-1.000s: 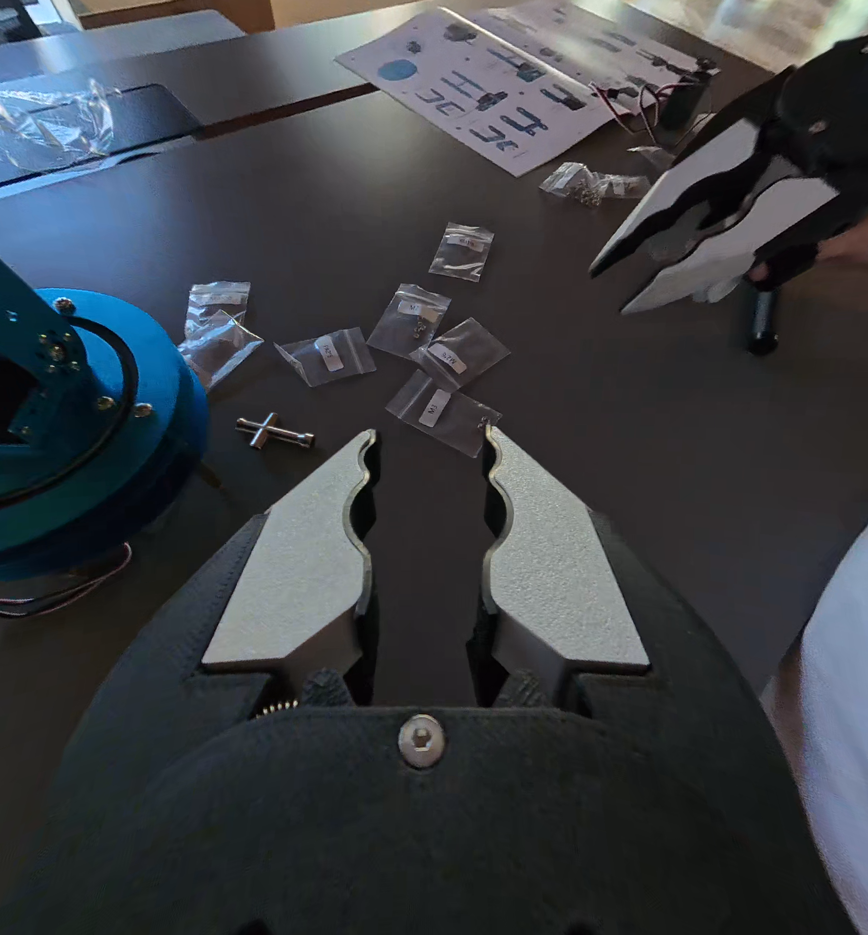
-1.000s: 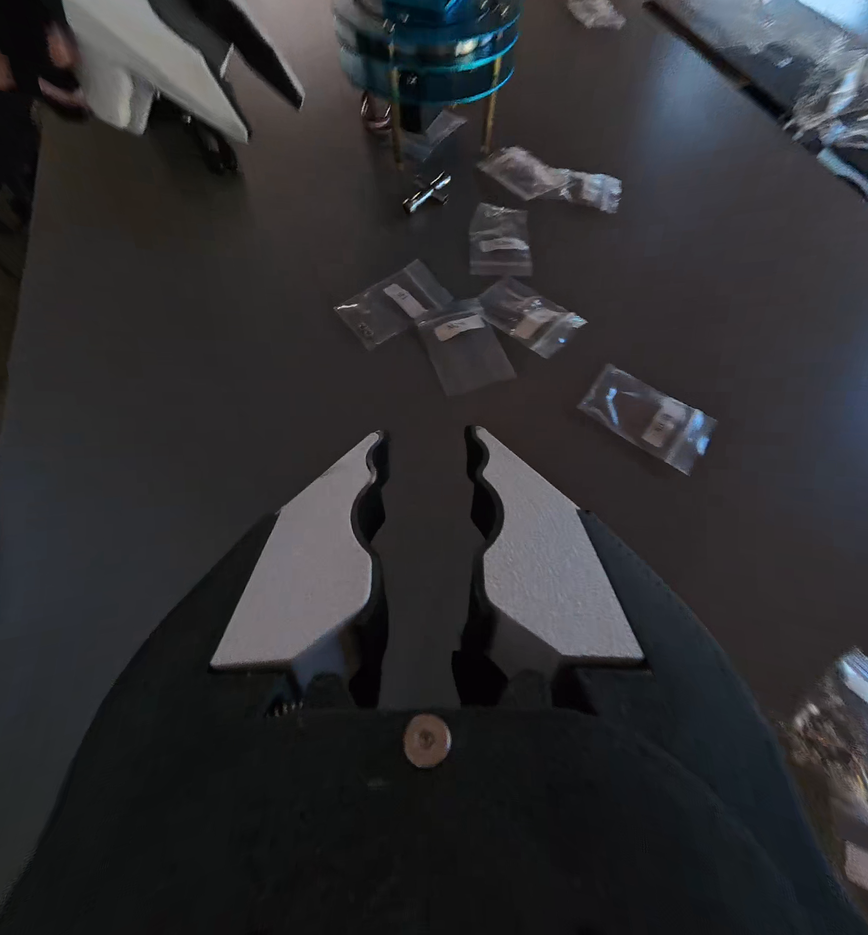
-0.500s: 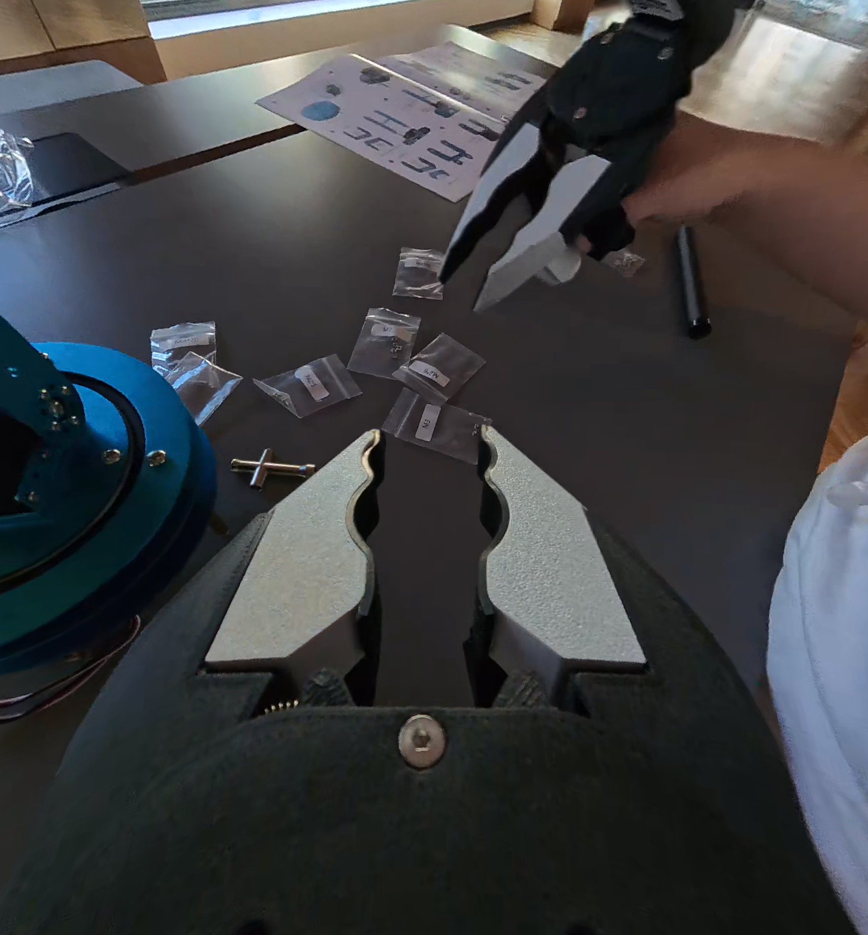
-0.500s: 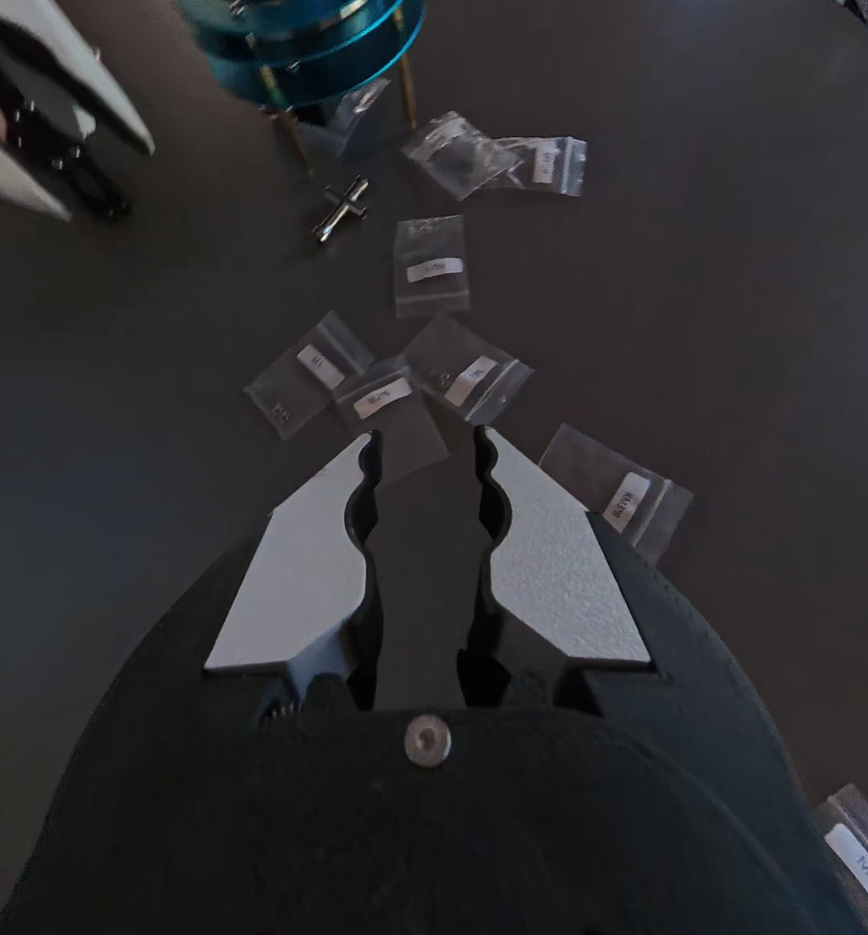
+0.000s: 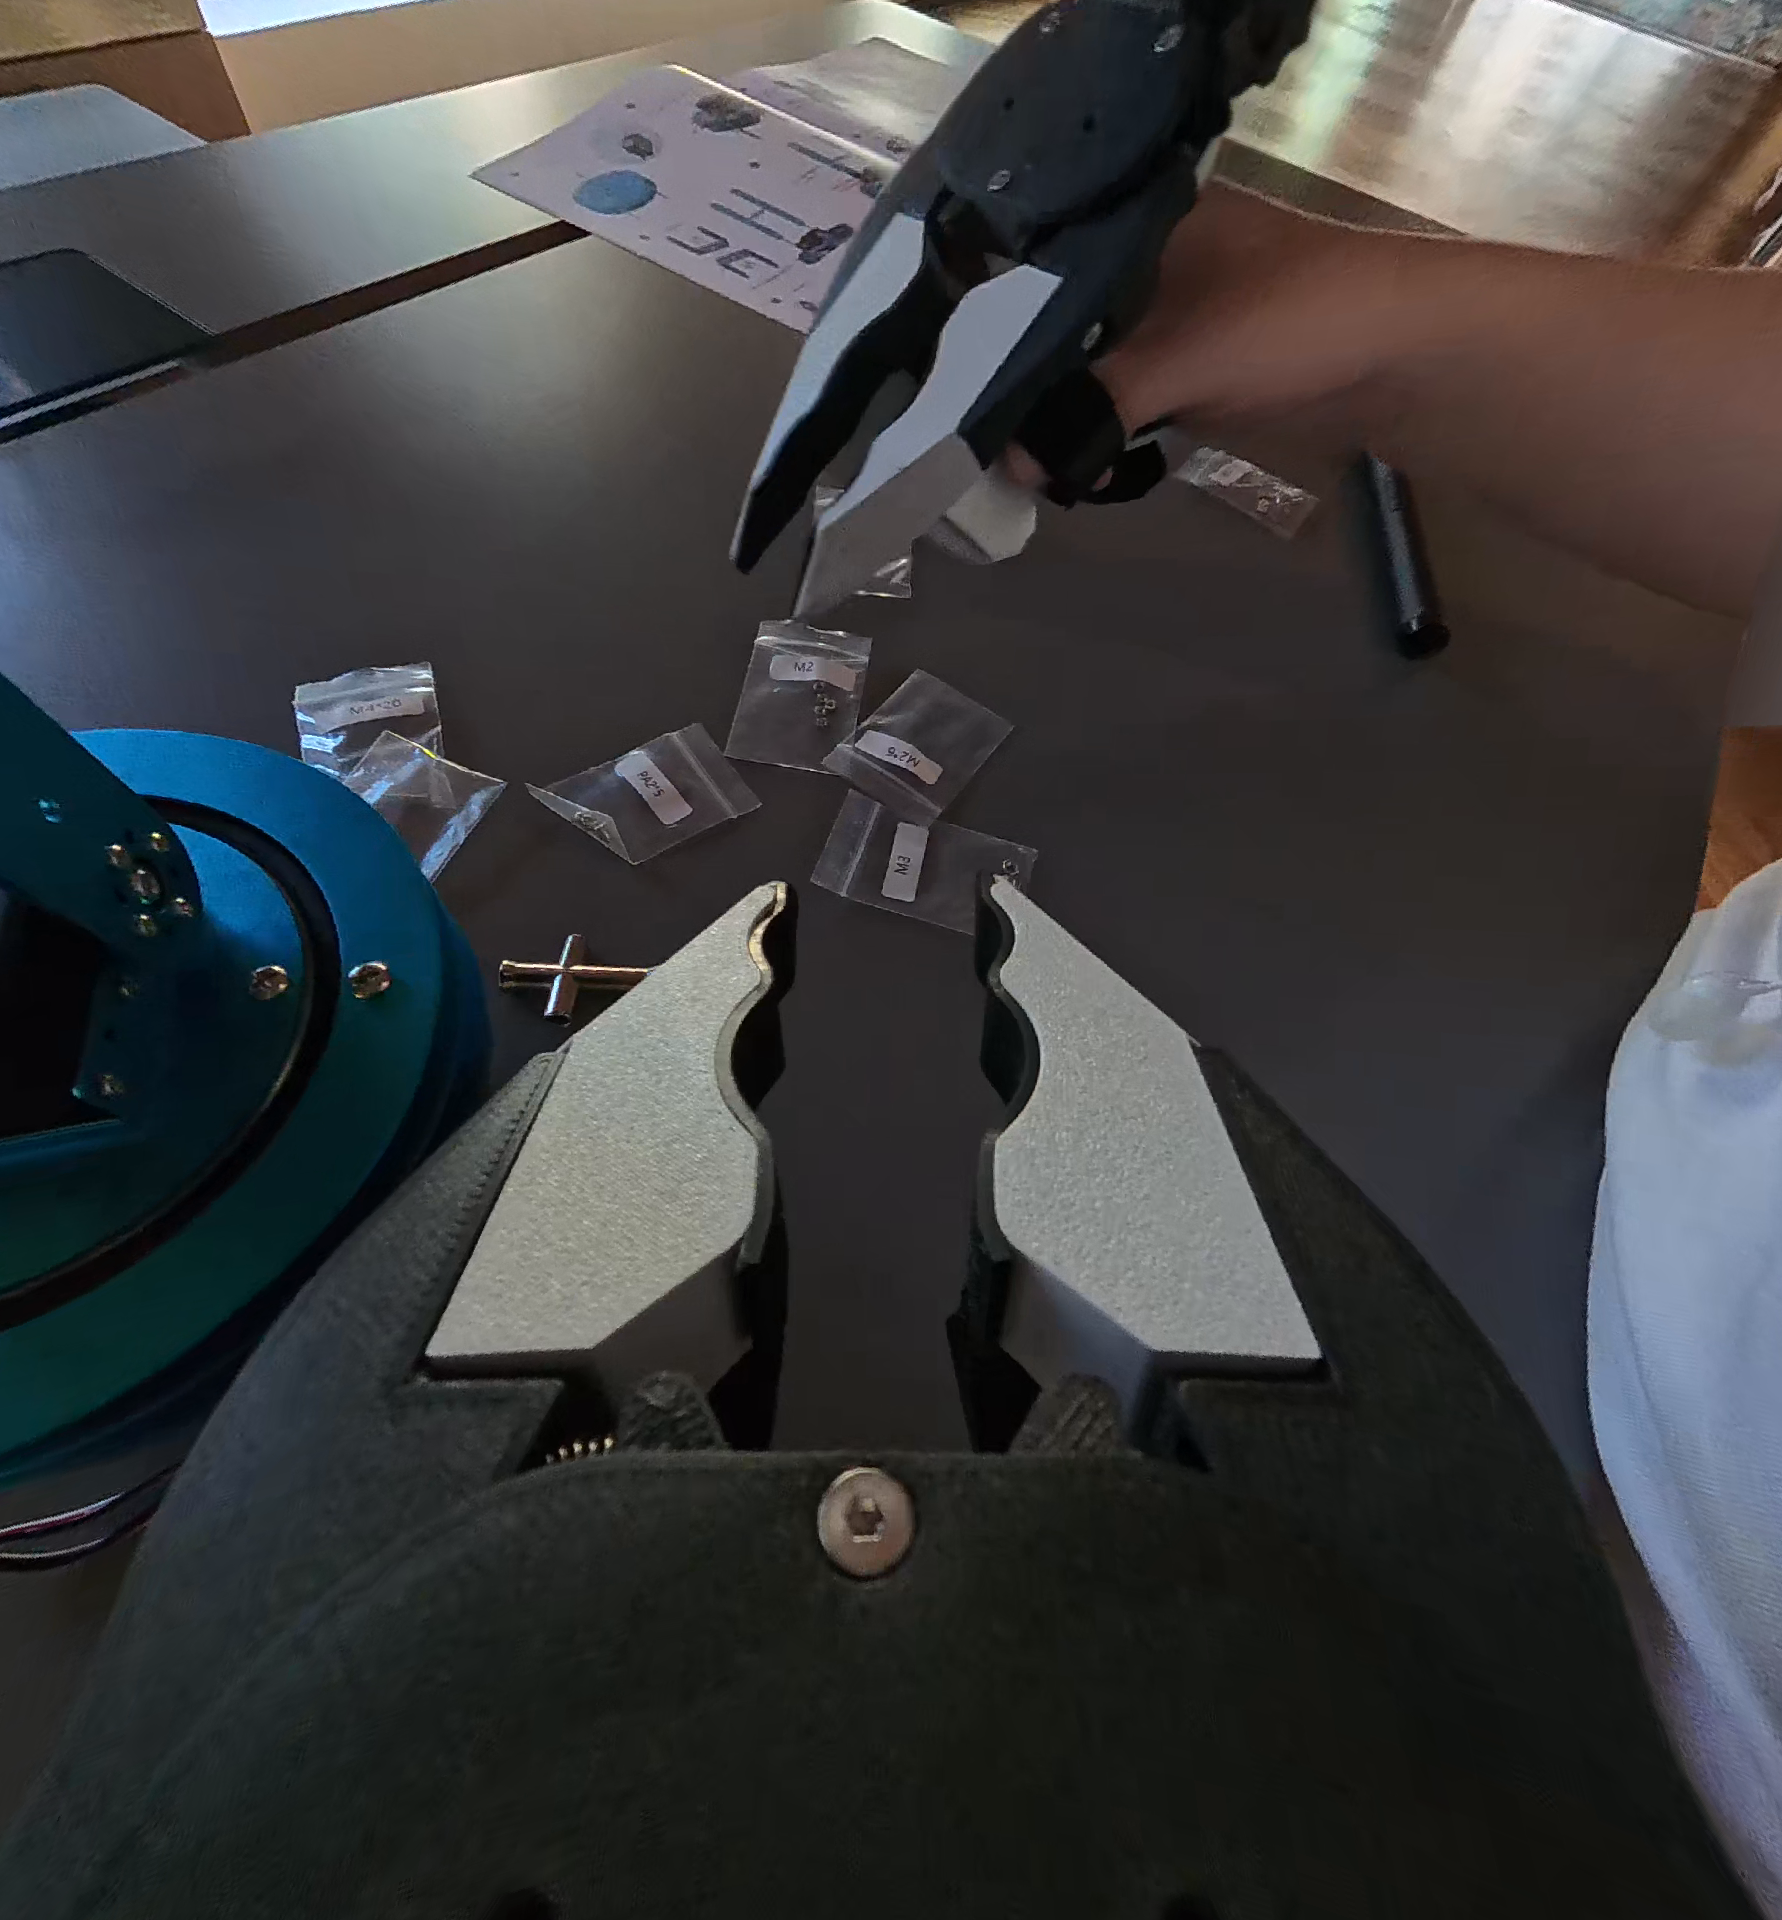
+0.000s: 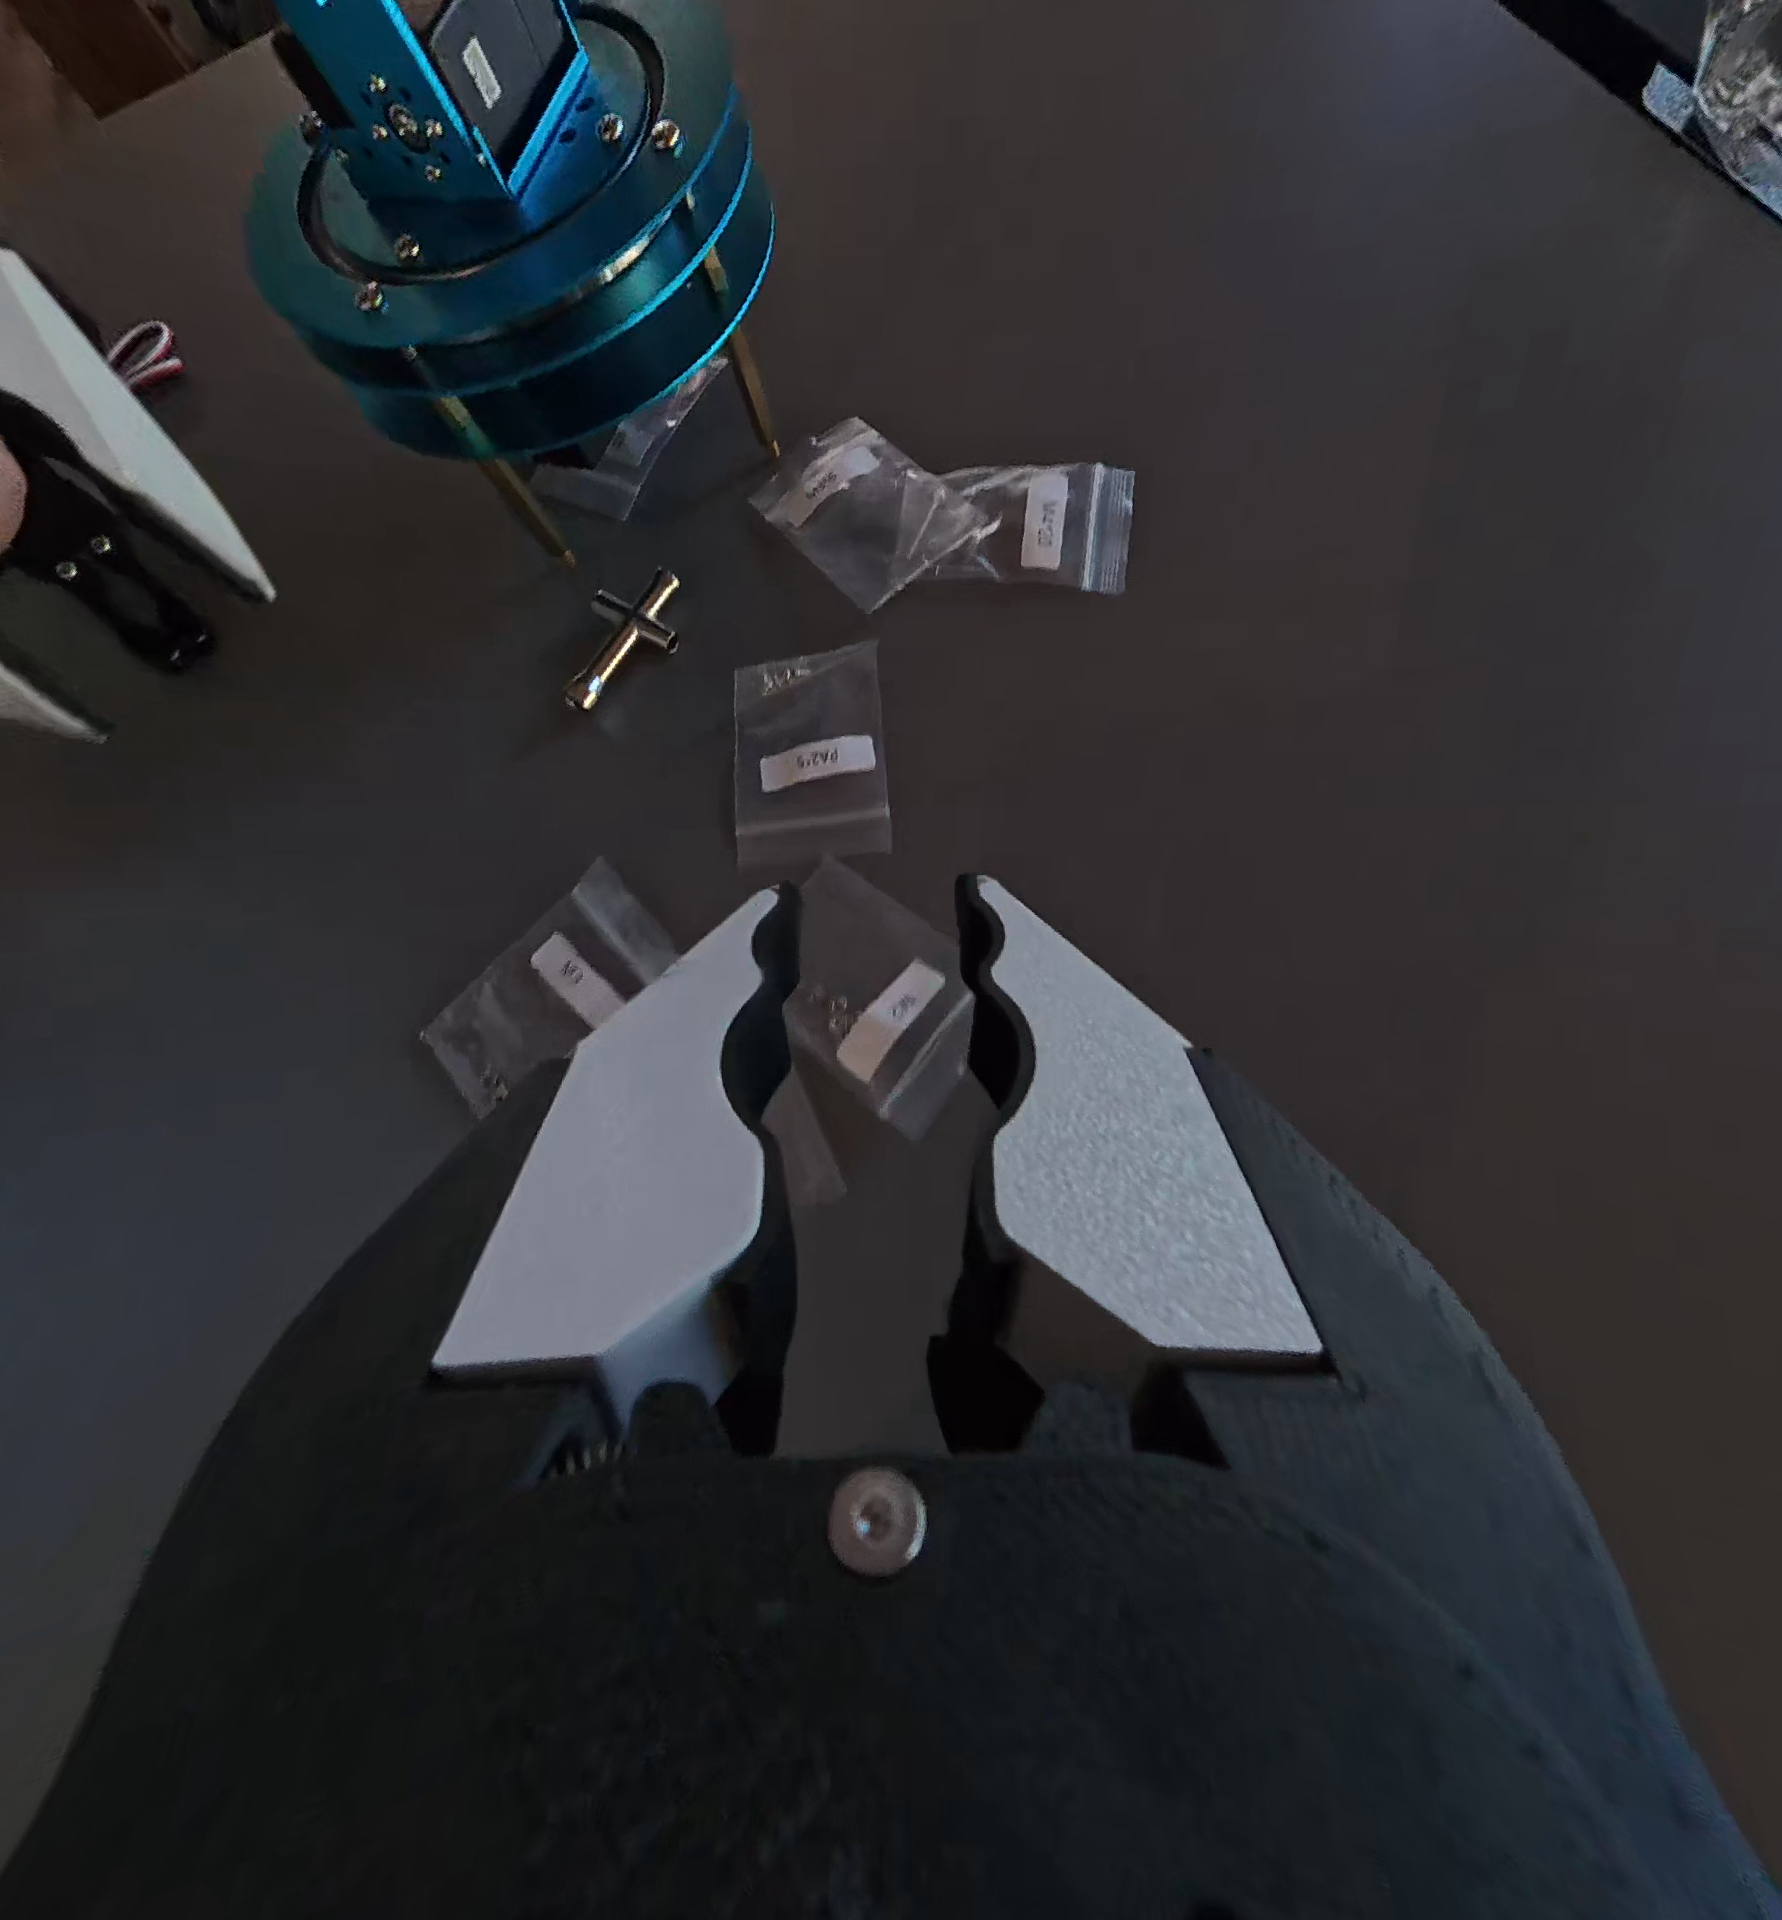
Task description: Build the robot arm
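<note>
Several small clear zip bags with white labels lie on the dark table. My right gripper [image 6: 876, 888] is open and hovers low over them; one bag holding tiny screws [image 6: 876, 1018] shows between its fingers. In the left wrist view the right gripper [image 5: 778, 582] points down just beyond that same bag [image 5: 799, 691]. My left gripper [image 5: 889, 894] is open and empty, its tips just short of the nearest bag [image 5: 918, 873]. It also shows at the left edge of the right wrist view [image 6: 180, 665]. A small metal cross wrench [image 5: 570, 977] lies left of the left gripper.
A blue round metal base on brass standoffs [image 6: 513, 343] stands close on the left gripper's left [image 5: 191, 1039], with wires [image 6: 144, 353] beside it. A printed sheet [image 5: 721, 177], a black cylinder [image 5: 1401, 561] and another bag [image 5: 1245, 488] lie farther off. A white sleeve [image 5: 1749, 1247] is at the right. My right fingertips sit around 15 cm from my left ones. The small metal cross wrench [image 5: 570, 977] sits 9 cm or so from the ends of my left fingers. Seen from the right wrist view [image 6: 635, 630] as well.
My right gripper has come in from the right and dropped low over the bags, so one bag now shows between its fingers. My left gripper has barely moved.
</note>
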`<move>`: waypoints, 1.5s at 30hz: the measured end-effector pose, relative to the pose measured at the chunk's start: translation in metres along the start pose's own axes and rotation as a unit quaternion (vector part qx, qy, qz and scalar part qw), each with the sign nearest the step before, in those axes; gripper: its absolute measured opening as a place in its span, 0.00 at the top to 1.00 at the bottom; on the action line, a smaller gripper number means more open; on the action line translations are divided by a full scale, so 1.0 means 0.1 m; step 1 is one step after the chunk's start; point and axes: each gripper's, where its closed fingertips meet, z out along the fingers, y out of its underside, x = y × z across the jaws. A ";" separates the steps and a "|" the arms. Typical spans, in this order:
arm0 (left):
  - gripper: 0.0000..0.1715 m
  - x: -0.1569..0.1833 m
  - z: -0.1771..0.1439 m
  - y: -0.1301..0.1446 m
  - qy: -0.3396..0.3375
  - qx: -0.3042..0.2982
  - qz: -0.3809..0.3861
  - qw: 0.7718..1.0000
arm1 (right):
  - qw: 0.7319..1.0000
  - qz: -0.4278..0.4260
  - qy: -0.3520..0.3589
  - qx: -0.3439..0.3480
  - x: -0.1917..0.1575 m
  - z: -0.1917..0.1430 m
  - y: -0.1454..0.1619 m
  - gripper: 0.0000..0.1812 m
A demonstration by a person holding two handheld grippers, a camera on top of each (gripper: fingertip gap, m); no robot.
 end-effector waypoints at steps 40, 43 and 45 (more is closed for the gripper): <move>0.80 0.56 -0.83 0.16 -0.087 0.010 -0.041 0.995 | 0.948 -0.304 -0.075 -0.063 -0.10 0.98 -0.53 0.69; 0.80 0.54 -1.04 0.31 -0.104 0.011 -0.060 0.993 | 0.949 -0.301 -0.063 -0.073 -0.02 1.10 -0.56 0.70; 0.80 0.50 -1.16 0.37 -0.115 0.011 -0.066 0.991 | 0.950 -0.286 -0.079 -0.095 0.00 1.14 -0.51 0.70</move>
